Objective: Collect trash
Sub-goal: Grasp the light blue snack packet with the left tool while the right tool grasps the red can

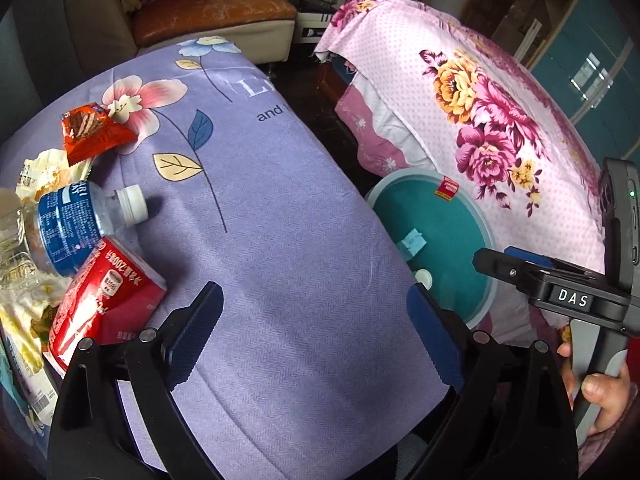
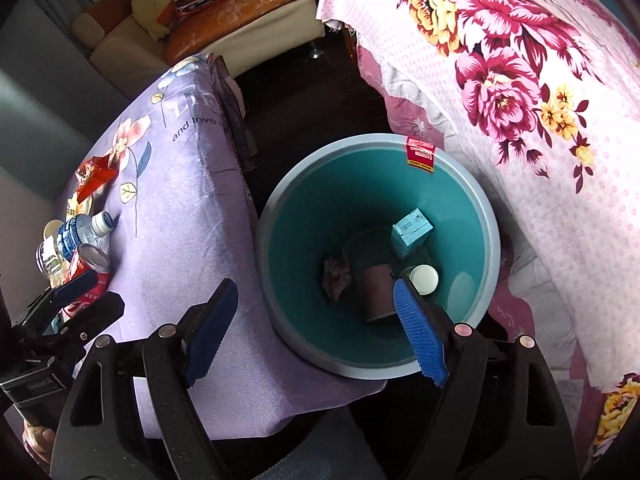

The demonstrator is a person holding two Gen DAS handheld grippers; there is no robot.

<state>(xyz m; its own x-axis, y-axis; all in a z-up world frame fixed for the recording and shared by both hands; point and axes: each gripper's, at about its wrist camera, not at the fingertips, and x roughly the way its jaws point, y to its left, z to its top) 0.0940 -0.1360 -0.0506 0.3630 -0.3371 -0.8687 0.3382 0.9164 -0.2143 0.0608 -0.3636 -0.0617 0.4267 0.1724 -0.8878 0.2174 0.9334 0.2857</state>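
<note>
My left gripper (image 1: 312, 296) hangs open over the purple flowered cloth (image 1: 280, 240), with nothing between its fingers. To its left lies a heap of trash: a red can (image 1: 104, 292), a water bottle (image 1: 84, 224), an orange-red wrapper (image 1: 92, 132) and crumpled paper (image 1: 44, 176). My right gripper (image 2: 314, 292) stands open and empty above the teal bin (image 2: 360, 138). In the bin lie a light blue carton (image 2: 412, 232), a white cap (image 2: 424, 278), a dark cylinder (image 2: 378, 292) and a dark crumpled wrapper (image 2: 336, 280). The red can (image 2: 90, 258) shows beside the left gripper's fingers (image 2: 76, 284).
The bin stands on dark floor between the cloth-covered table and a bed with a pink flowered sheet (image 2: 540, 100). A sofa with an orange cushion (image 1: 212, 12) is at the back. A hand (image 1: 600, 392) holds the right gripper's handle.
</note>
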